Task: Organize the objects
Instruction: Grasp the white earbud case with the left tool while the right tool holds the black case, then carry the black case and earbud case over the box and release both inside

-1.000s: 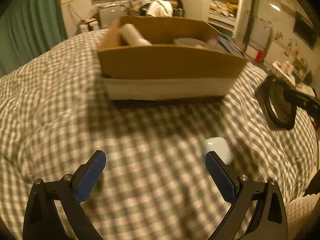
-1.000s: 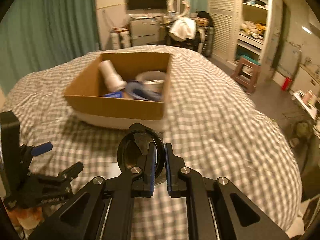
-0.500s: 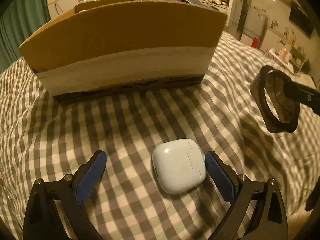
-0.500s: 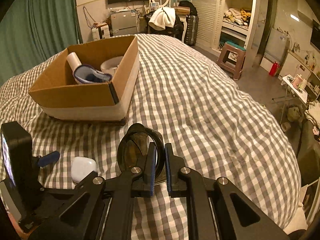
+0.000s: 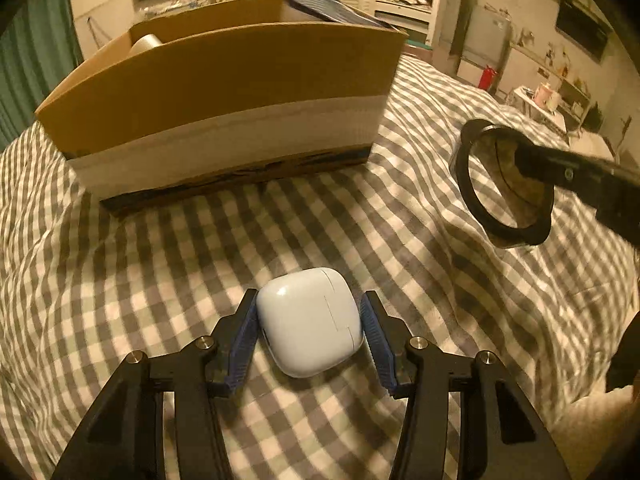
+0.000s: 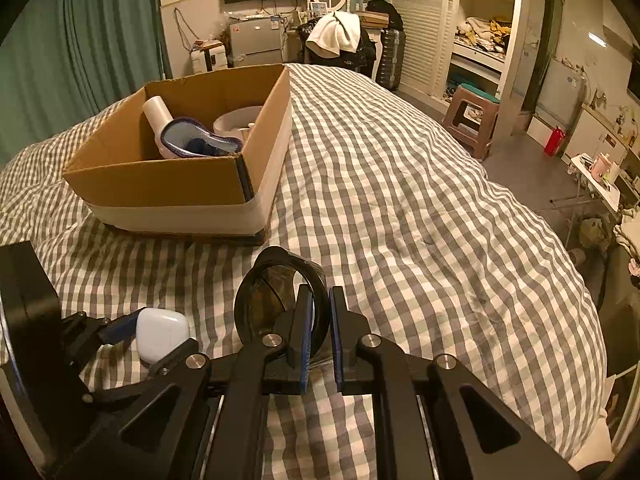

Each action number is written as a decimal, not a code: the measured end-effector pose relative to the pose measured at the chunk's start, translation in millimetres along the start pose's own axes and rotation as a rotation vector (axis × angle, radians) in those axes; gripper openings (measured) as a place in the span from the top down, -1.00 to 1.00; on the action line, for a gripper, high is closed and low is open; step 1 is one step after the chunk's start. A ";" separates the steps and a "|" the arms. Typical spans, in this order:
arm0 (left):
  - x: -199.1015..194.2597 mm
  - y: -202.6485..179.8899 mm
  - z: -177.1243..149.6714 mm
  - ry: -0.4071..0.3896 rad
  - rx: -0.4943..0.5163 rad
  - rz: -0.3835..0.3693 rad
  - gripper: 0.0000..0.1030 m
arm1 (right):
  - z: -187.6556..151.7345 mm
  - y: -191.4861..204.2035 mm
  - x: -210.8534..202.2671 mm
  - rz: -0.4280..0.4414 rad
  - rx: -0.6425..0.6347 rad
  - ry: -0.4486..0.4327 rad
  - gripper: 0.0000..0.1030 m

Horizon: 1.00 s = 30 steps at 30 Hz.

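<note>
A white earbud case lies on the checked bedspread, and my left gripper has closed on its two sides; it also shows in the right wrist view. My right gripper is shut on the rim of a dark round container, held just above the bed; in the left wrist view the container hangs at the right. A cardboard box with a white lower band stands behind, holding a white tube, a blue-edged item and a white roll.
The grey-and-white checked bedspread falls away at the right. Beyond it are a plastic stool, shelves, a small fridge and a green curtain.
My left gripper has closed from wide open onto the earbud case, which now sits centred between the pads. My right gripper still holds the container and shifted slightly.
</note>
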<state>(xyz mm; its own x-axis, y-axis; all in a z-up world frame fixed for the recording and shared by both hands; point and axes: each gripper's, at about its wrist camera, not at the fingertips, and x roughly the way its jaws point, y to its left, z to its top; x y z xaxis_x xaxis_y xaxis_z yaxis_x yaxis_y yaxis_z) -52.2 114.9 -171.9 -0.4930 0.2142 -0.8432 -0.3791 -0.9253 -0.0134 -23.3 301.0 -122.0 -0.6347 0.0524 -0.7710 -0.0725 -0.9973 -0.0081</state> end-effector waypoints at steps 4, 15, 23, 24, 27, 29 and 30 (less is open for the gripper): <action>-9.7 11.4 -1.1 0.017 -0.037 0.009 -0.01 | 0.4 5.3 -4.6 0.017 -0.013 -0.009 0.84; -52.7 60.7 -16.2 -0.011 -0.096 0.065 -0.01 | 4.0 43.2 -26.0 0.112 -0.090 -0.056 0.84; -81.7 79.2 -14.3 -0.038 -0.165 0.057 -0.01 | 4.1 61.5 -42.2 0.158 -0.118 -0.082 0.84; -87.0 82.0 -13.5 -0.049 -0.174 0.054 -0.01 | 4.7 63.0 -44.5 0.160 -0.123 -0.086 0.84; -104.0 92.1 -10.8 -0.092 -0.214 0.022 -0.01 | 9.2 69.2 -54.5 0.163 -0.133 -0.105 0.84; -112.5 94.7 -6.4 -0.115 -0.219 0.010 -0.01 | 12.3 73.4 -62.3 0.162 -0.139 -0.120 0.84; -116.2 95.2 -0.1 -0.128 -0.220 0.003 -0.01 | 13.7 75.0 -65.6 0.164 -0.142 -0.127 0.84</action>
<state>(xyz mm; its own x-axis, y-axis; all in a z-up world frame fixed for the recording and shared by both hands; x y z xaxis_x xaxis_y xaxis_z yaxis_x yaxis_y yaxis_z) -30.9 1.9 -75.3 -0.5944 0.2365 -0.7686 -0.2047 -0.9688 -0.1398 2.3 223.4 -63.3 -0.7213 -0.1135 -0.6832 0.1421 -0.9897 0.0144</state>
